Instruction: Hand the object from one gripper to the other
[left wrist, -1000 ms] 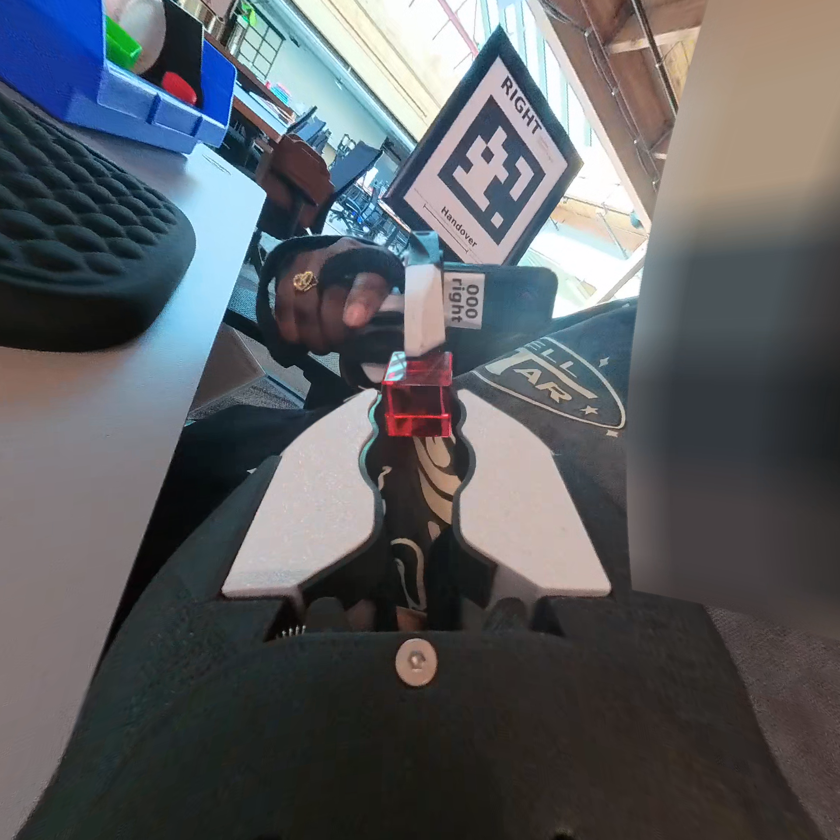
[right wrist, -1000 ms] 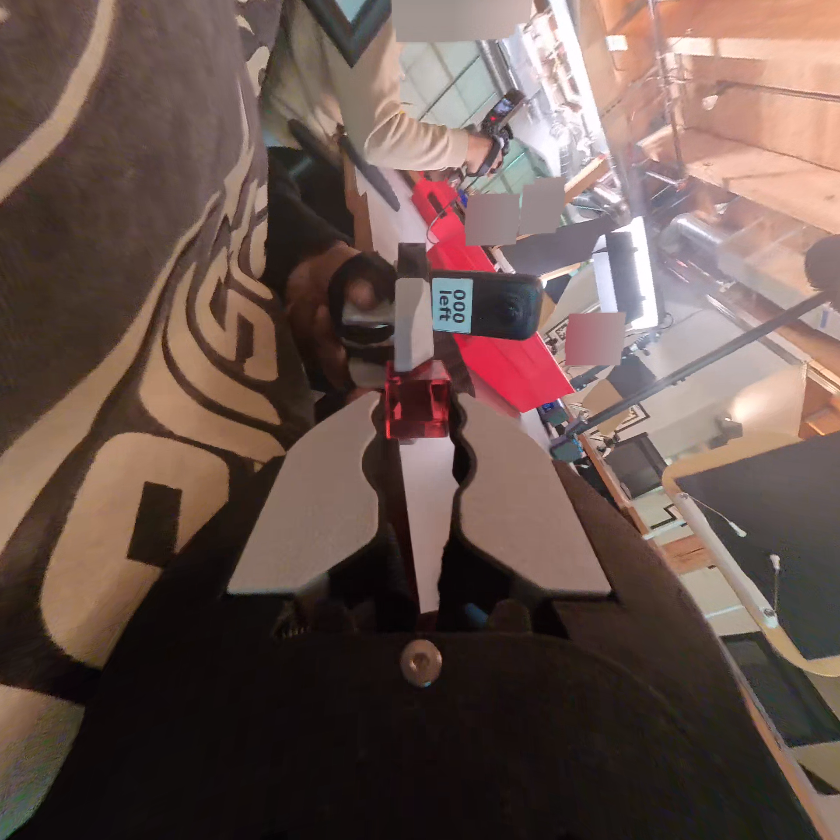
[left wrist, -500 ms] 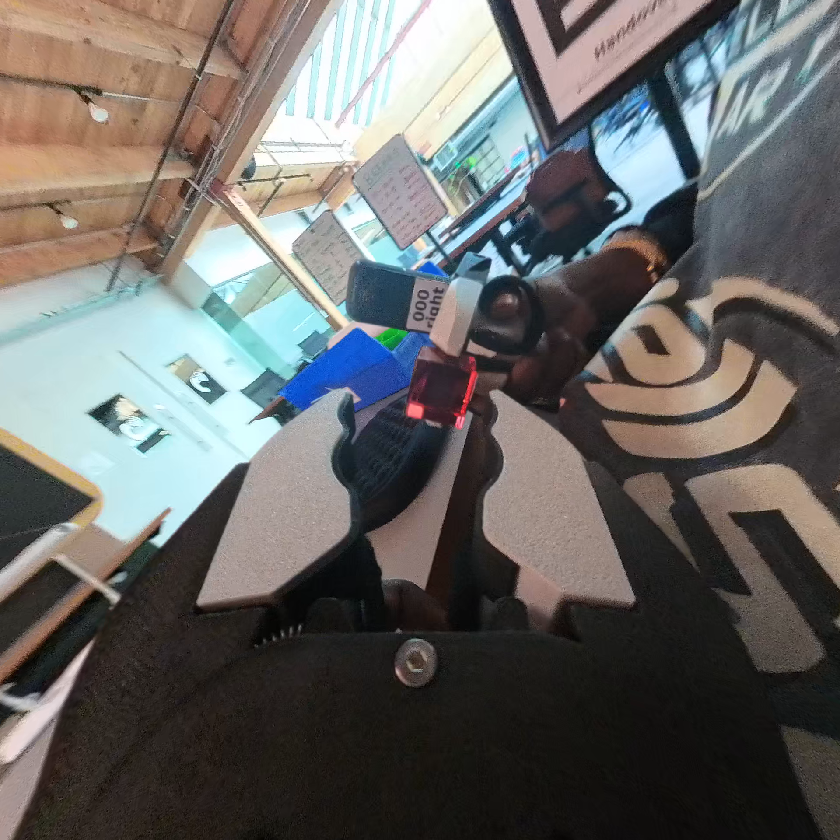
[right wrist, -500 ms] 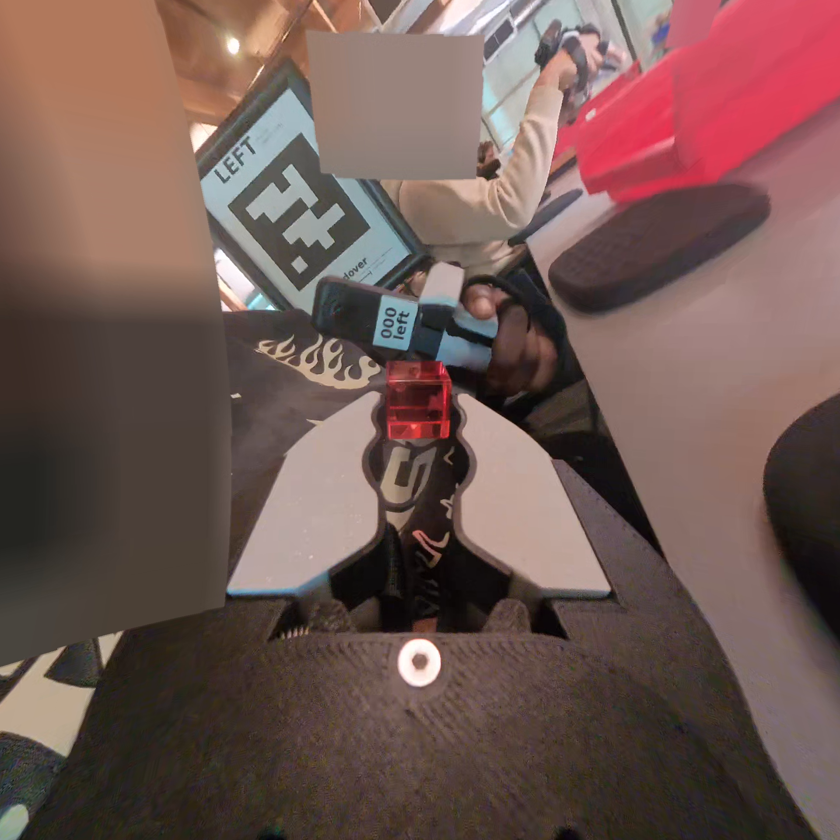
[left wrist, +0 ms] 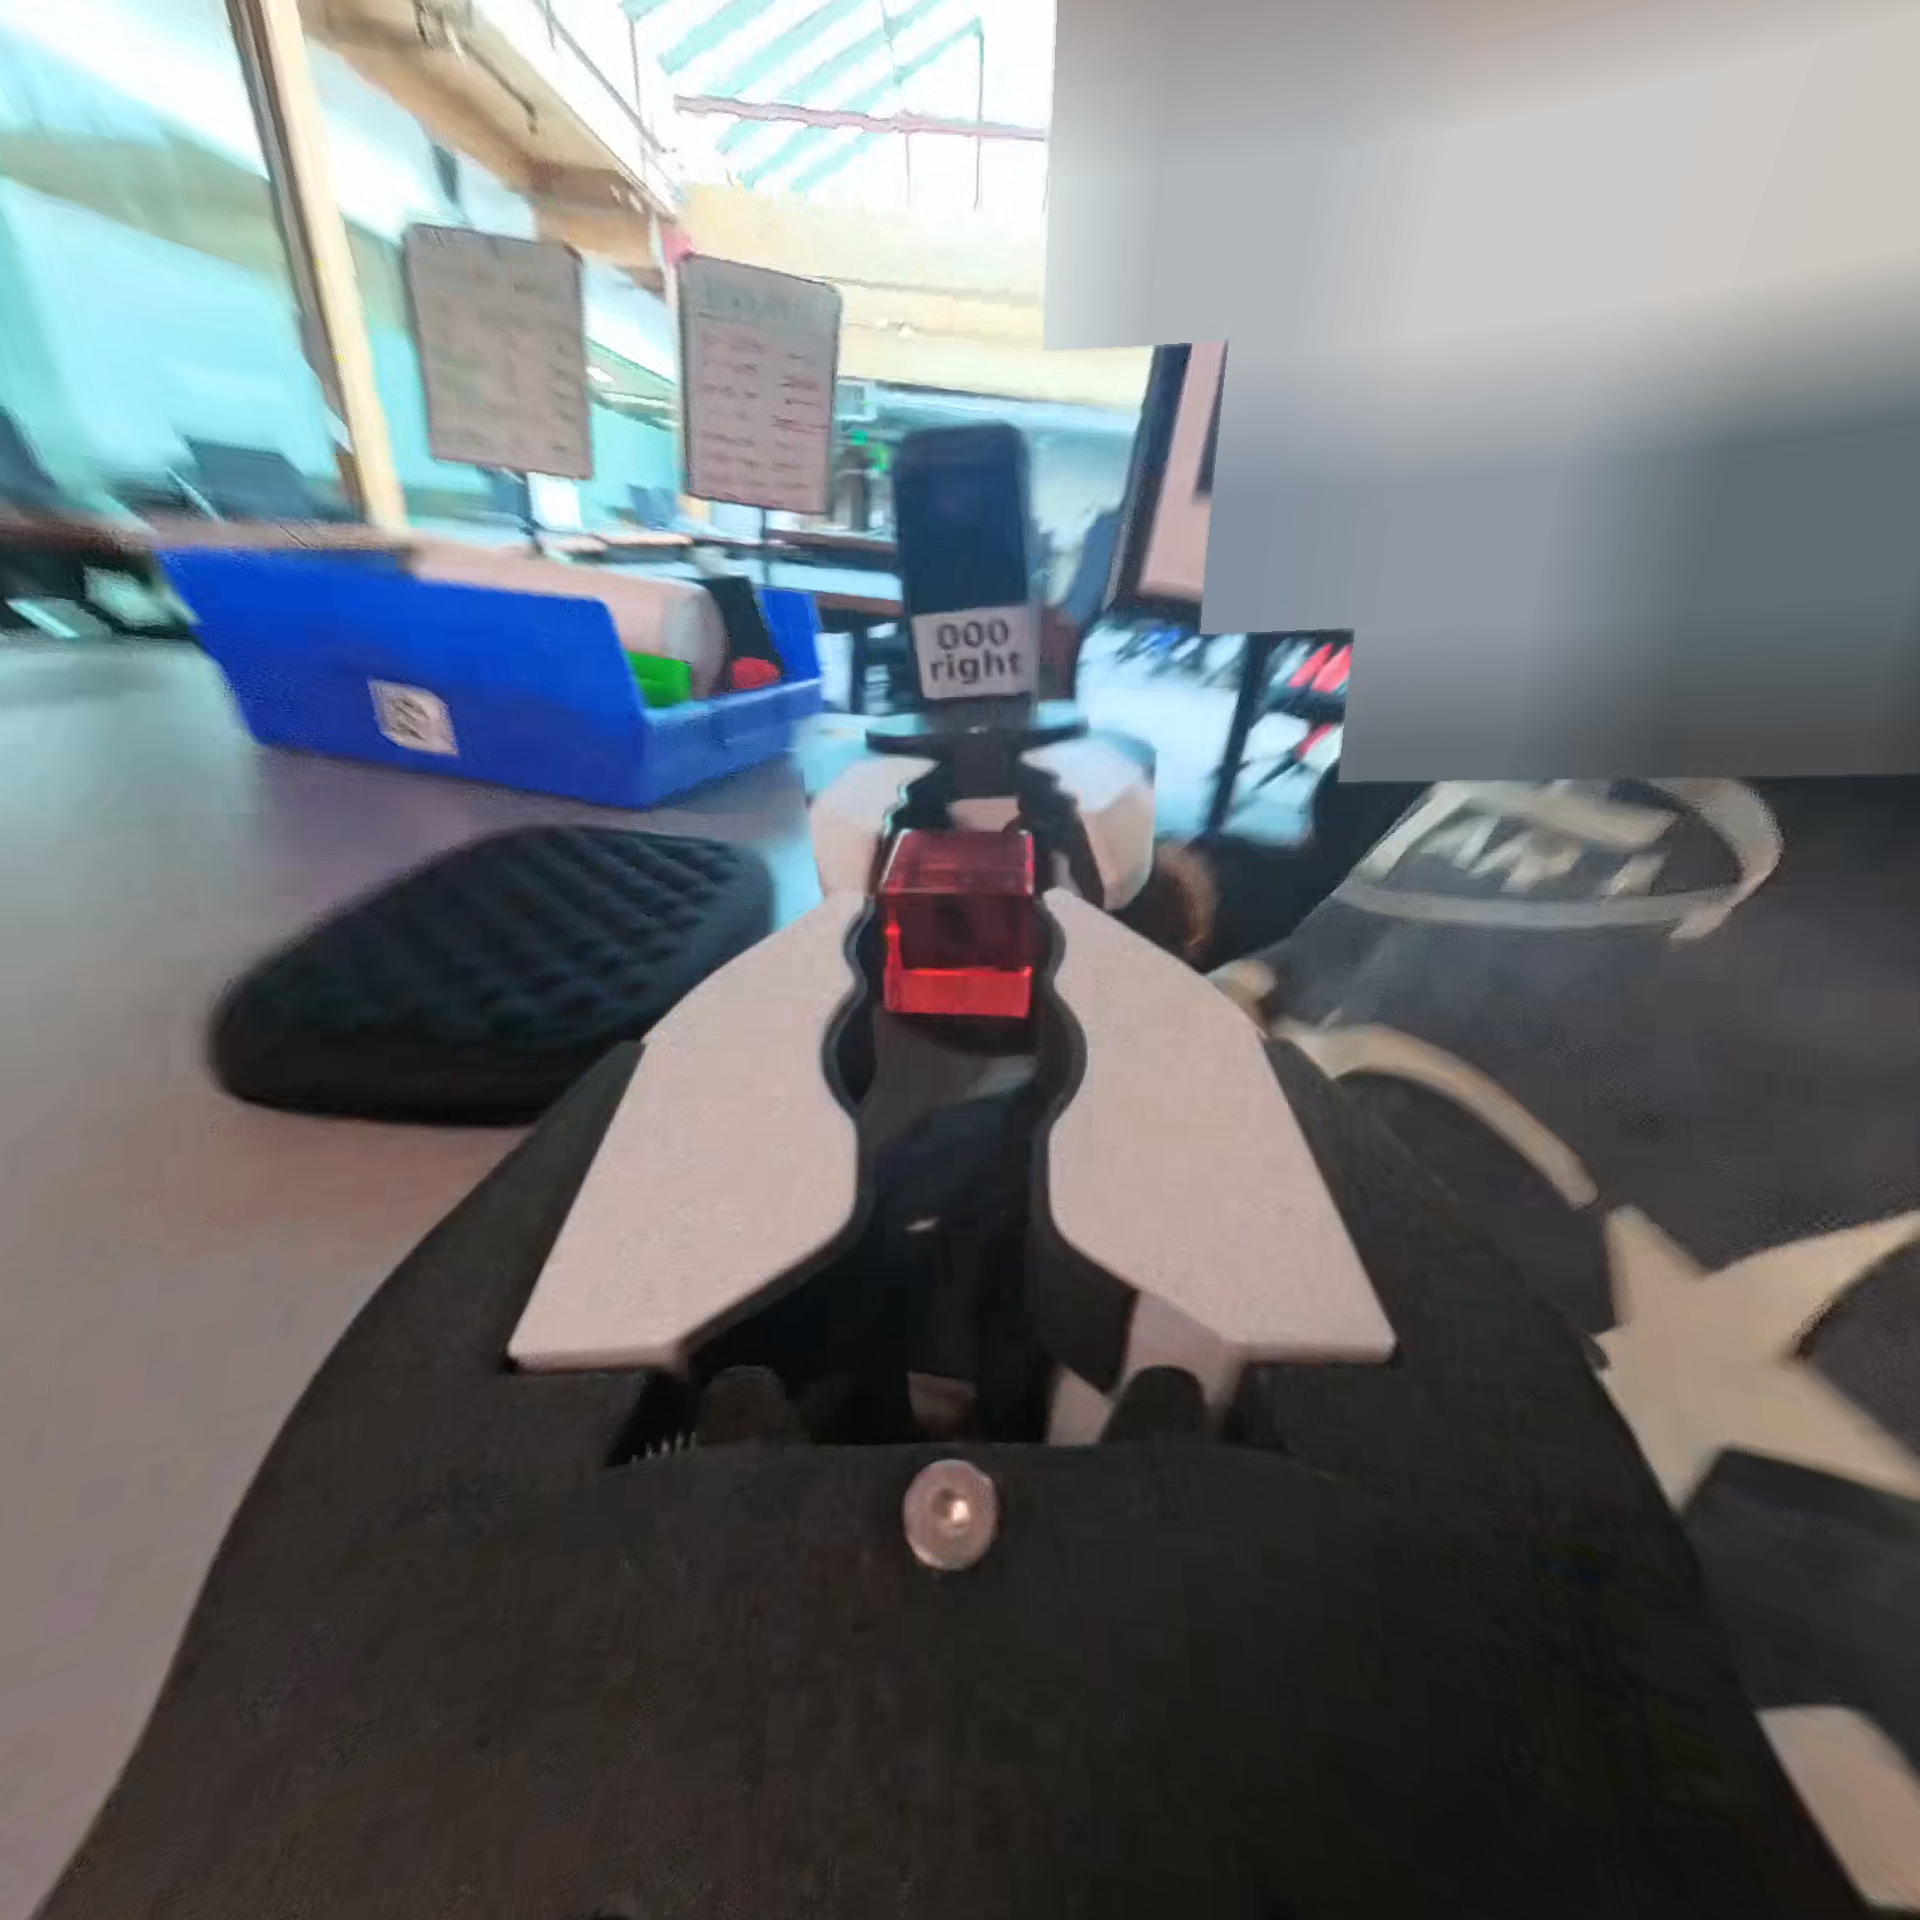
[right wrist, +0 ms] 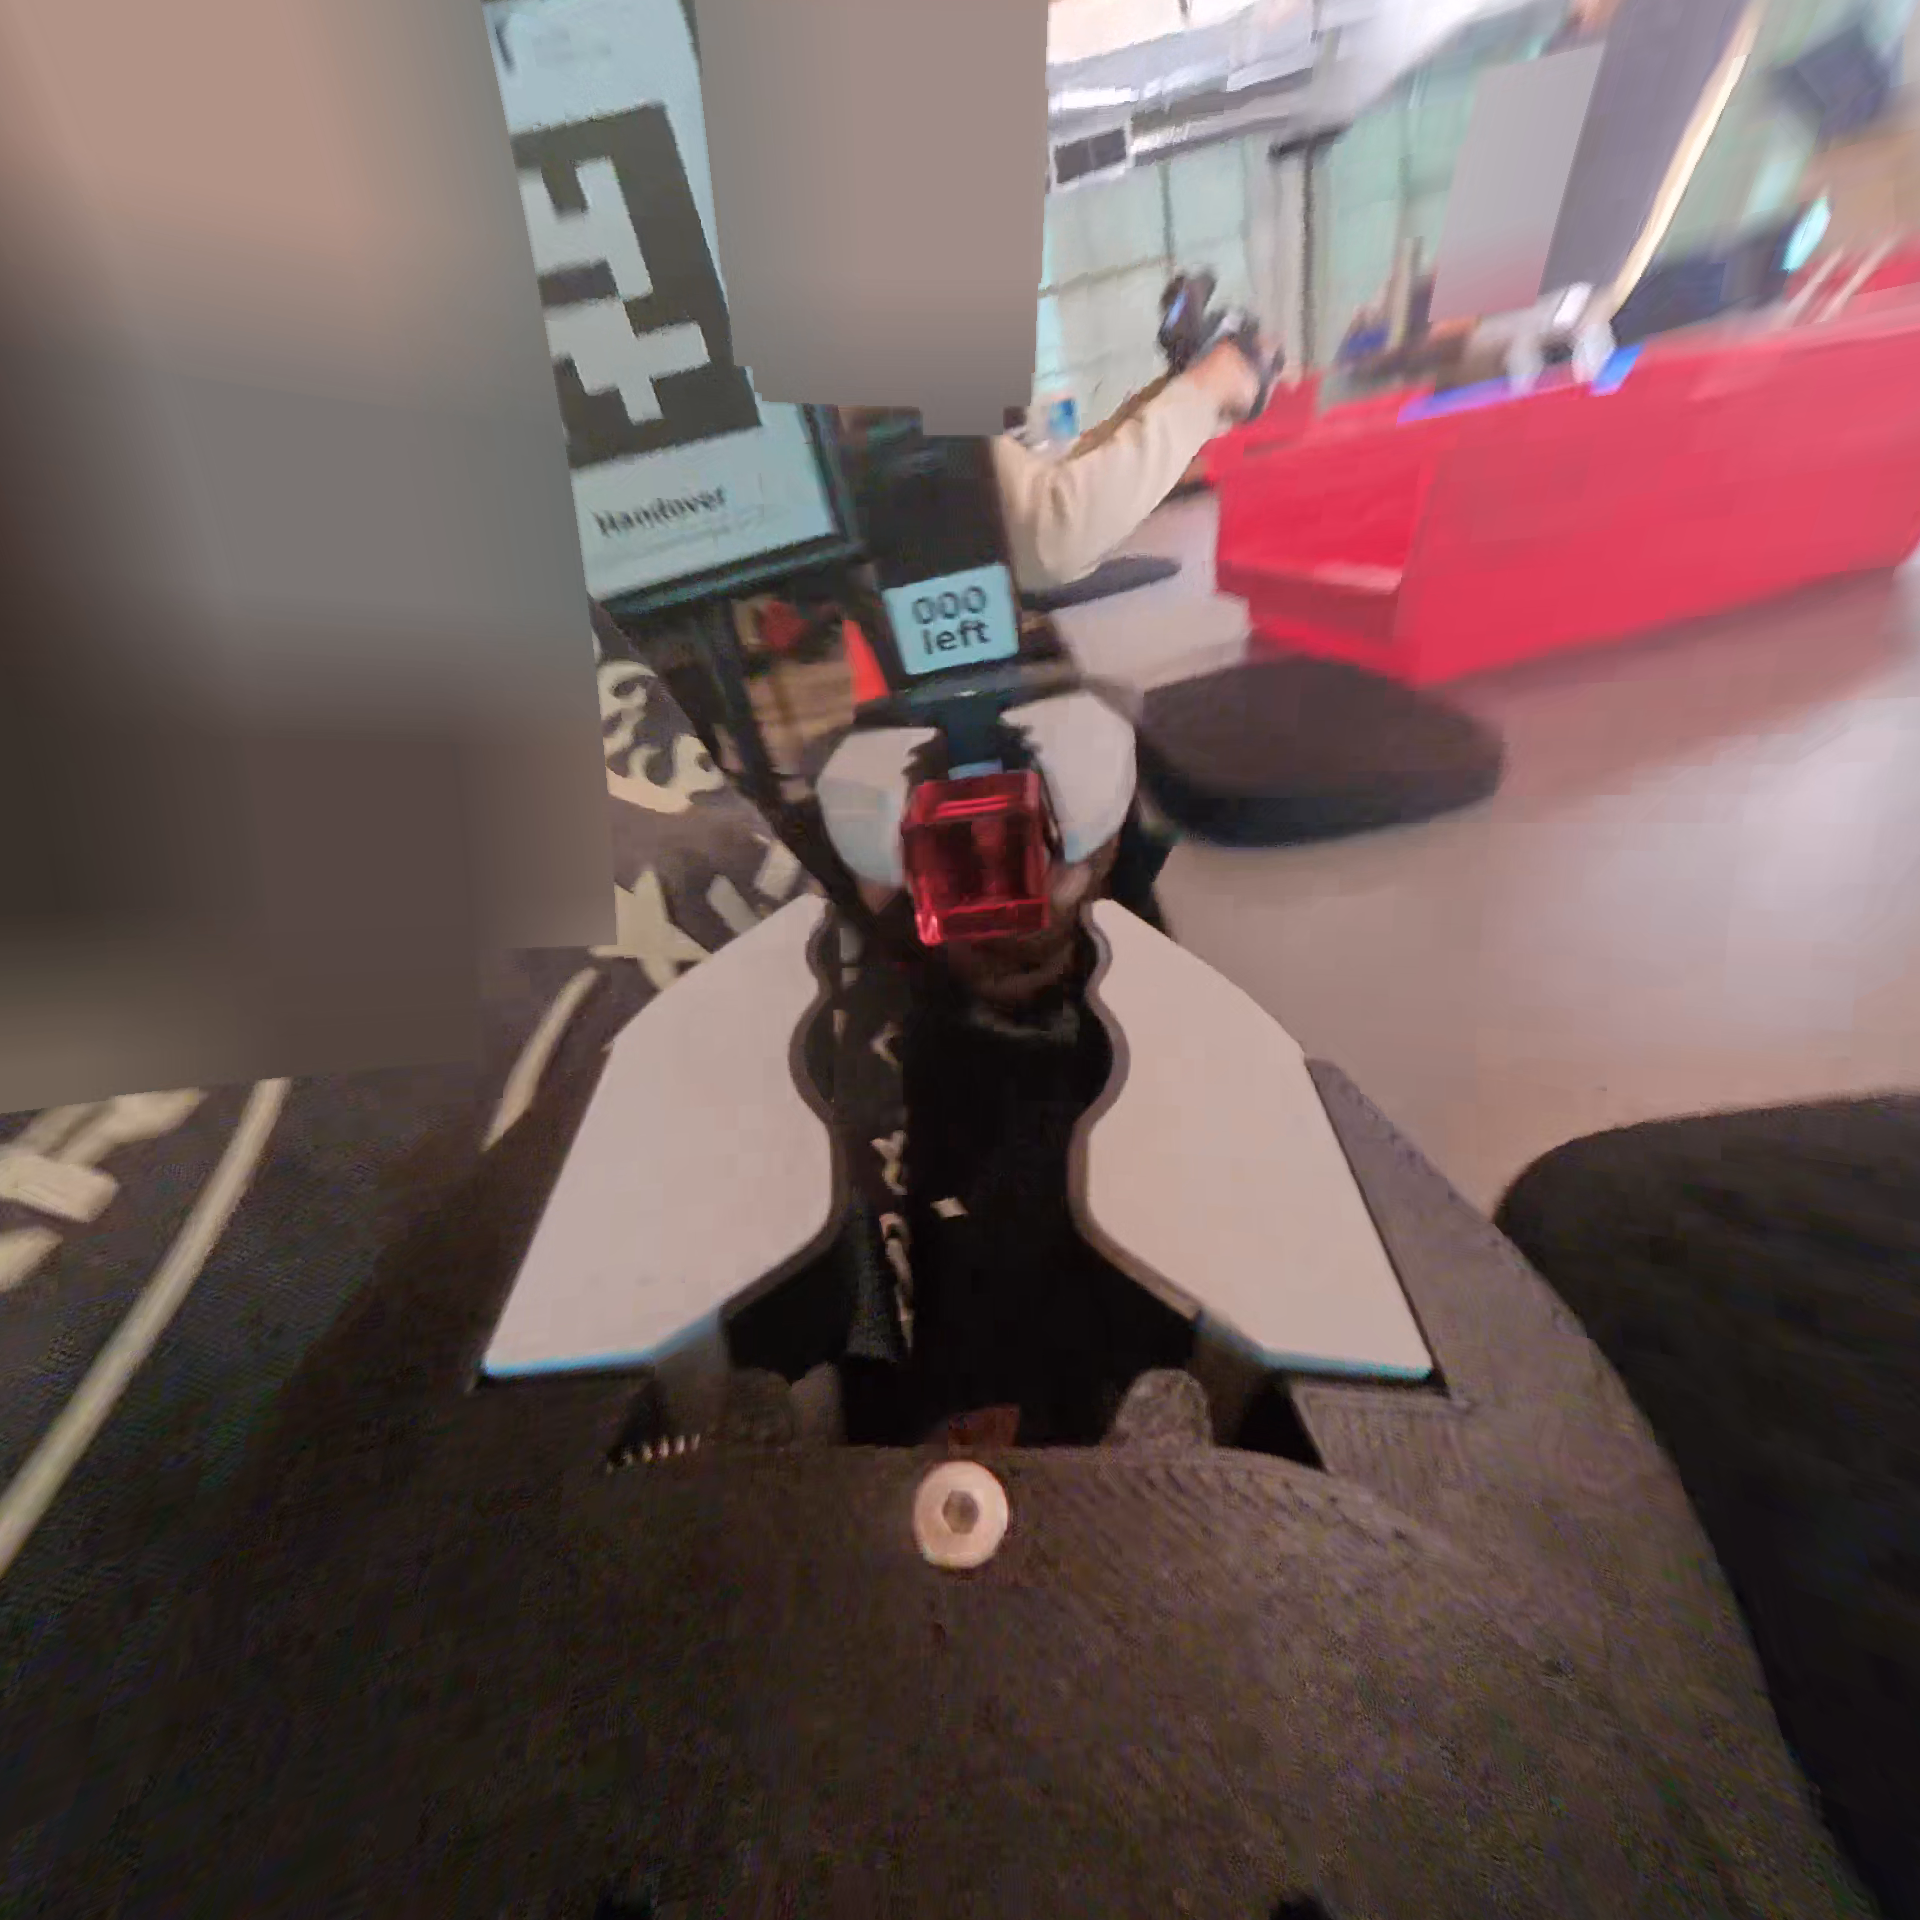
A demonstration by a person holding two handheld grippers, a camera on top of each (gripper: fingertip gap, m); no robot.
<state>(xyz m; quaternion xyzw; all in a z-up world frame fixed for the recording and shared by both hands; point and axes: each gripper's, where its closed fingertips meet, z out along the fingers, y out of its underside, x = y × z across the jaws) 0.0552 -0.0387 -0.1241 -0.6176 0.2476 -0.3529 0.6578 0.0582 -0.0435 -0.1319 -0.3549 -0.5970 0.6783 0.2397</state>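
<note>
A translucent red cube (left wrist: 956, 935) sits between the fingertips of my left gripper (left wrist: 956, 914), which is shut on it. My right gripper (left wrist: 982, 831) faces it from just beyond, with its white fingers spread either side of the cube. In the right wrist view, my right gripper (right wrist: 961, 925) is open and empty, and its tips stand wider than the cube (right wrist: 977, 862). The cube is held just past those tips by the left gripper (right wrist: 977, 831). Both grippers are in the air in front of a person's dark printed shirt (left wrist: 1558, 1039).
A grey table (left wrist: 125, 1195) carries a black textured pad (left wrist: 488, 966) and a blue bin (left wrist: 468, 665) holding small things. The right wrist view shows a red bin (right wrist: 1558, 509), two black pads (right wrist: 1320, 748) (right wrist: 1714, 1299), a marker board (right wrist: 644, 312) and another person's sleeve (right wrist: 1091, 488).
Half a second ago the right gripper held the cube and the left gripper was open. Now the left gripper has shut on the cube and the right gripper has opened. Both grippers have turned level.
</note>
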